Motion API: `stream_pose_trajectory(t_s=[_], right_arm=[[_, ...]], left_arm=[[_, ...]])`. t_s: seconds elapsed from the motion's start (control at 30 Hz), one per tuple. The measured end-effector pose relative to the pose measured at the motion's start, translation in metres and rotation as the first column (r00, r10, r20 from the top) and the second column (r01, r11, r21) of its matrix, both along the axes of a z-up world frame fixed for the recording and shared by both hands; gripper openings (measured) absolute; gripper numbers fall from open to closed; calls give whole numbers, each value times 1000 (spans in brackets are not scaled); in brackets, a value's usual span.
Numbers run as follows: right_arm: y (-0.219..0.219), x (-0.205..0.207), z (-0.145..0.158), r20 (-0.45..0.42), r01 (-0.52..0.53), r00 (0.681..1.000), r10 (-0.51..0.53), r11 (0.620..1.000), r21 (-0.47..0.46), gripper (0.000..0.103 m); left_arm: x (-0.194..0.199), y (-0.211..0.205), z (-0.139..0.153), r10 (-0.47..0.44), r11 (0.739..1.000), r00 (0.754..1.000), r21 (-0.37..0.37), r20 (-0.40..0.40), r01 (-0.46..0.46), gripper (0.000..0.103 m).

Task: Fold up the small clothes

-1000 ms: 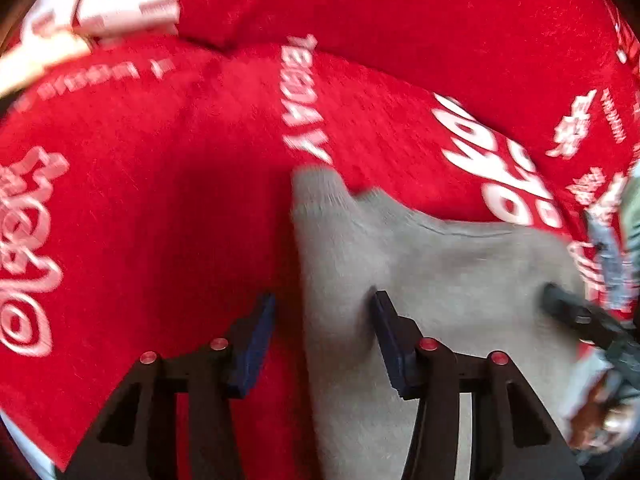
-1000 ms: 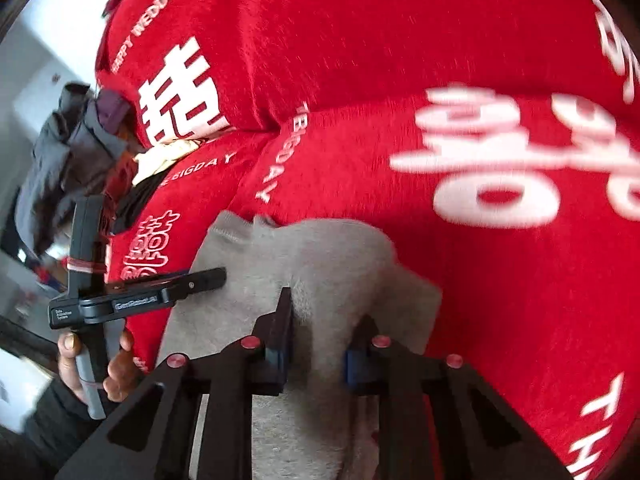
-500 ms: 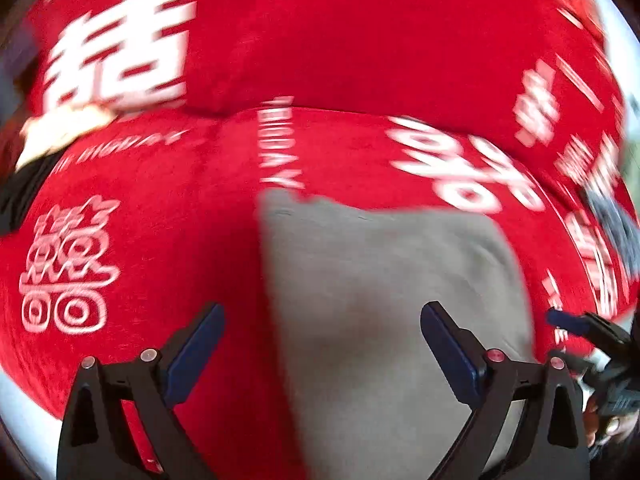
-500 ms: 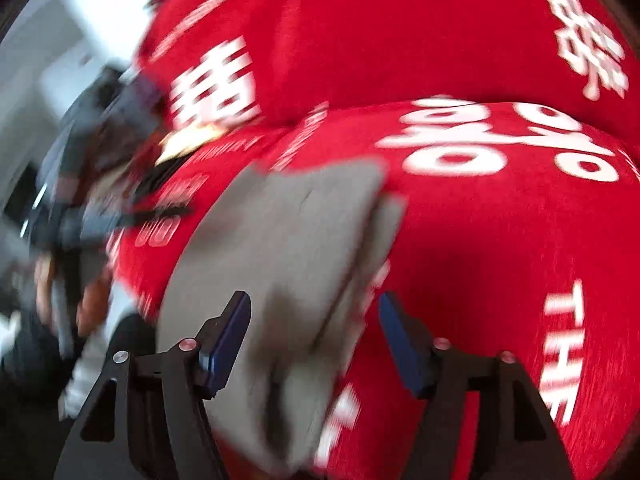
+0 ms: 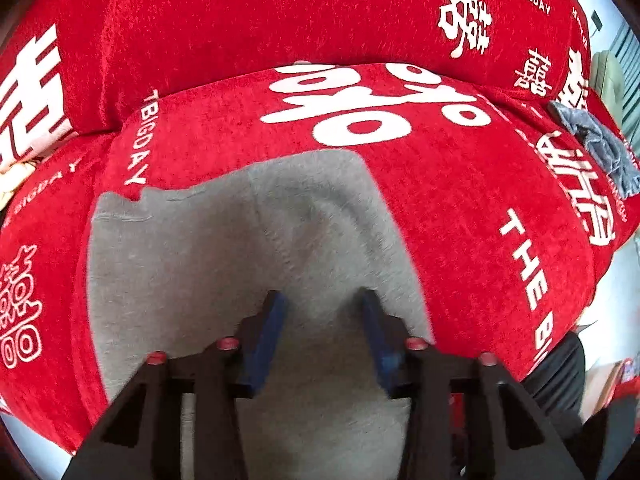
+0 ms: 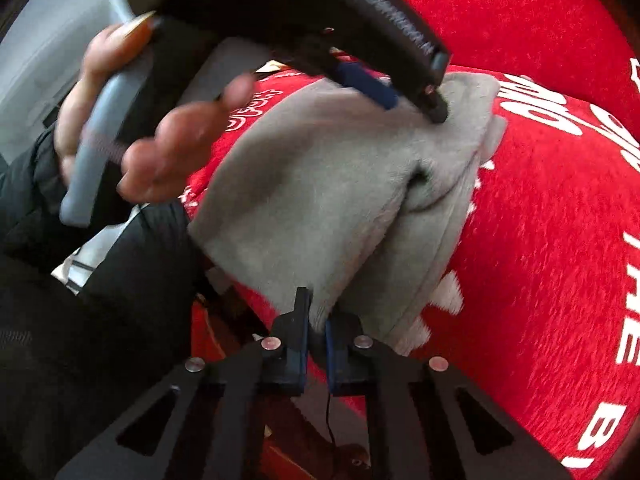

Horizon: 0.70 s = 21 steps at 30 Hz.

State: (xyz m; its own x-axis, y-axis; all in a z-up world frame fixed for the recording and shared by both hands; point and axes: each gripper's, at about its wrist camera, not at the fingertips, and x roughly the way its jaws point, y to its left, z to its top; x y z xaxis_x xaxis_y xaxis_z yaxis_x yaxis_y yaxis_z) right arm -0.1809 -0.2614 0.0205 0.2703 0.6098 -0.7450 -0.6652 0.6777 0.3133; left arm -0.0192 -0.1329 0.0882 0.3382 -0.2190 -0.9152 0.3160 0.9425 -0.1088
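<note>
A grey fleece garment [image 5: 224, 264] lies folded on the red printed cover [image 5: 460, 208] of a sofa seat. My left gripper [image 5: 322, 300] hovers over its near right part with the jaws partly apart and cloth bunched between them. In the right wrist view the garment [image 6: 320, 184] shows in stacked layers. My right gripper [image 6: 316, 304] is shut on the near edge of the top layer. The left gripper [image 6: 412, 100] shows there too, its tips pressing on the far end of the garment.
A blue-grey cloth [image 5: 600, 148] lies at the far right of the seat. The red backrest cushion [image 5: 280, 12] rises behind. The person's hand [image 6: 160, 132] and dark clothing [image 6: 80, 340] fill the left of the right wrist view.
Both grippers were open half a second ago. The right one has since closed on the garment's near edge. The left one has narrowed and moved right over the garment, close to the right gripper.
</note>
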Motion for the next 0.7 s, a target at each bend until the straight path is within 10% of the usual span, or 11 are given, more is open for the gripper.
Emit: stream_pose_trajectory(t_s=[0.27, 0.43, 0.63, 0.7], right_arm=[[-4, -2, -9, -8, 17, 1000, -18, 999, -35, 7], [1, -4, -4, 5, 25, 1000, -25, 998, -58, 14], [-1, -9, 3, 33, 33, 999, -32, 999, -35, 59], [-1, -12, 4, 44, 28, 999, -27, 999, -25, 59]], left_arm=[[15, -12, -1, 22, 1000, 1000, 7, -8, -22, 39], [33, -4, 20, 101, 993, 995, -64, -2, -101, 98], [45, -32, 14, 65, 997, 998, 51, 17, -66, 98], [50, -40, -1, 50, 991, 999, 123, -3, -49, 63]])
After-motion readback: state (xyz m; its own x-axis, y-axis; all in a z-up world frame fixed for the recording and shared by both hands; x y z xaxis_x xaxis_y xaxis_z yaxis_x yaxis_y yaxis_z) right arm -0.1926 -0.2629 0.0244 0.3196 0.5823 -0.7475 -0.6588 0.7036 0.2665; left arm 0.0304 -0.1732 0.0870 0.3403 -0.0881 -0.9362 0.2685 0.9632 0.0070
